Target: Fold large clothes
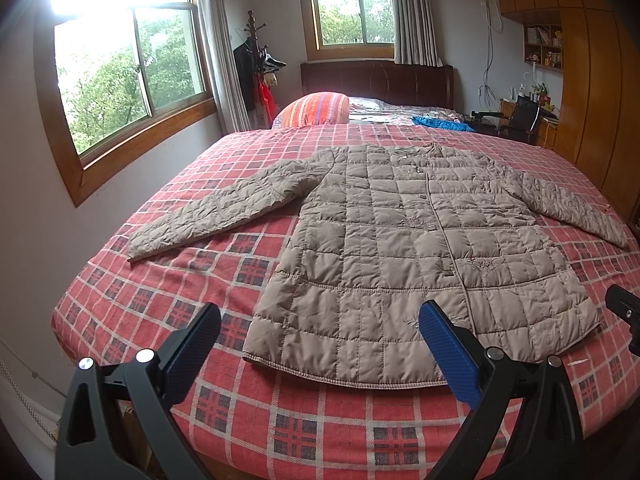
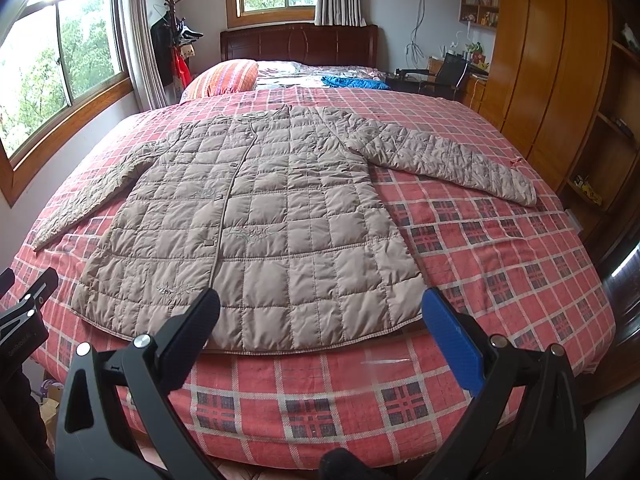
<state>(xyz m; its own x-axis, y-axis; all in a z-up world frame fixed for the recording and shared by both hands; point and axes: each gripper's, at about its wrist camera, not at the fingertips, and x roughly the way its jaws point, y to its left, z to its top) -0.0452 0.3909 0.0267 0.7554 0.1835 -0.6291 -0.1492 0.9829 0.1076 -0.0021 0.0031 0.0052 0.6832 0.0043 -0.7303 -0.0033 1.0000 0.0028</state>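
One quilted beige jacket [image 1: 416, 240] lies flat and face-up on my red plaid bed [image 1: 168, 300], both sleeves spread out. My left gripper [image 1: 320, 340] and right gripper [image 2: 320, 336] hover wide apart near its hem, holding nothing. No readable labels on the jacket. Two windows [image 1: 132, 68], one striped pillow [image 1: 316, 109].

No writing could be read with any certainty. A row of small pale letters stood on the black body of the left hand-held gripper [image 2: 24, 320] in the right wrist view, perhaps a brand, too blurred to spell out.
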